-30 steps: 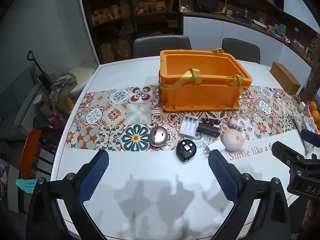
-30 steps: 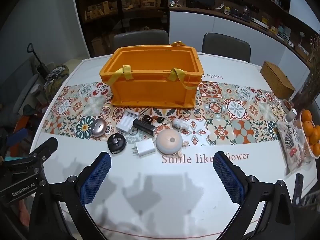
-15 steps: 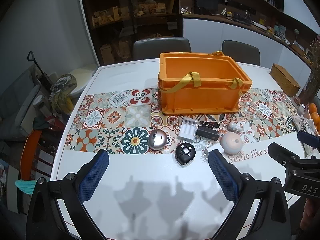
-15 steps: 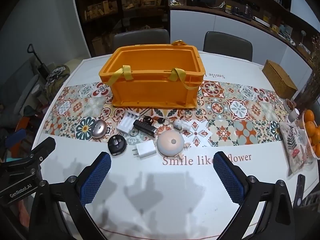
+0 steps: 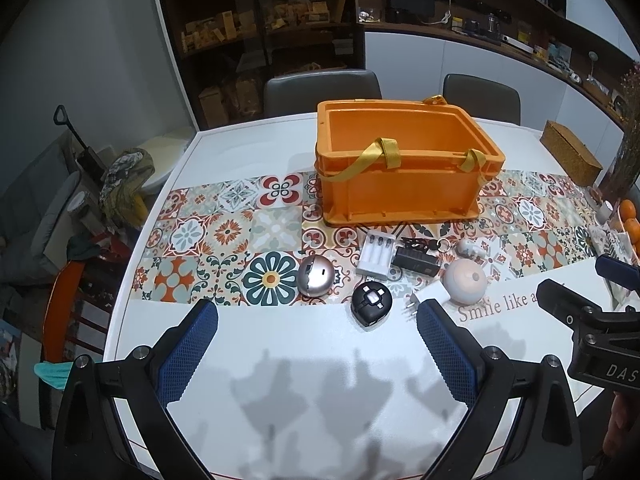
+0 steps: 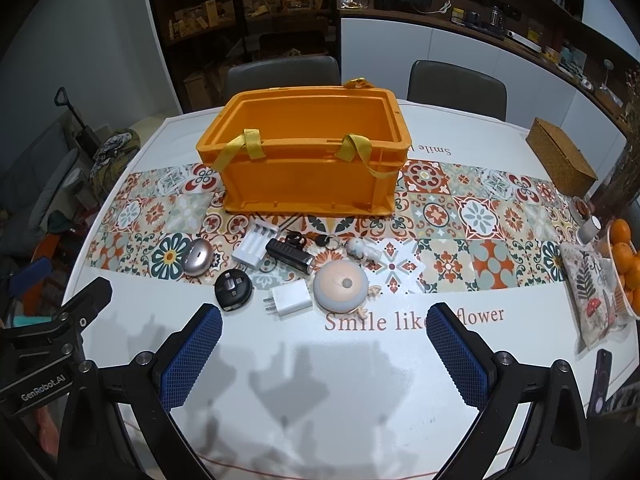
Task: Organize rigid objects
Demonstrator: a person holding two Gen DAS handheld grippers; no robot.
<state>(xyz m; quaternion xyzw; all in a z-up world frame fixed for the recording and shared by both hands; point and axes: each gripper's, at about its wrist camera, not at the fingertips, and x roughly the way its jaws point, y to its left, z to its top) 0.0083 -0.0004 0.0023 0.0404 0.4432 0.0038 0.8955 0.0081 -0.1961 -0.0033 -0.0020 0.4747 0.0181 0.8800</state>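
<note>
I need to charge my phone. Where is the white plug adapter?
In the right wrist view, the white plug adapter lies on the table left of centre, between the black round gadget and the peach dome.

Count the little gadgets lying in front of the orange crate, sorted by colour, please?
White: 3, battery charger, plug adapter, small figurine
Black: 3, round gadget, box-shaped device, keys
Silver: 1, dome
Pink: 1, round lamp
Total: 8

crate [image 6: 308, 168] behind small items; charger [image 6: 289, 298] left of dome [image 6: 340, 285]
</note>
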